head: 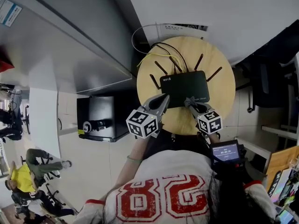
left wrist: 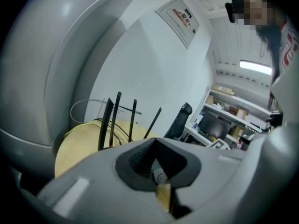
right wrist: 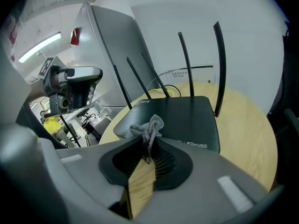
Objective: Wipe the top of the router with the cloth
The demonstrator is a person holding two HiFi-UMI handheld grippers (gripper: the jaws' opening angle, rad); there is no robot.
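A black router point(head: 184, 88) with several upright antennas lies on a round wooden table point(head: 219, 85). My right gripper point(head: 189, 101) is shut on a small bunched grey cloth point(right wrist: 148, 126), which rests on the router's top point(right wrist: 177, 118) near its front edge. My left gripper point(head: 163, 99) hovers by the router's front left corner, jaws closed with nothing clearly between them. In the left gripper view only the antennas point(left wrist: 114, 120) and the table point(left wrist: 79, 148) show beyond my left gripper point(left wrist: 158, 169). In the right gripper view the cloth sticks out of my right gripper point(right wrist: 147, 146).
Yellow and white cables point(head: 142, 55) loop behind the router at the table's far edge. A black box point(head: 98, 118) stands on the floor to the left of the table, a dark office chair point(head: 266, 78) to its right. A white wall rises behind.
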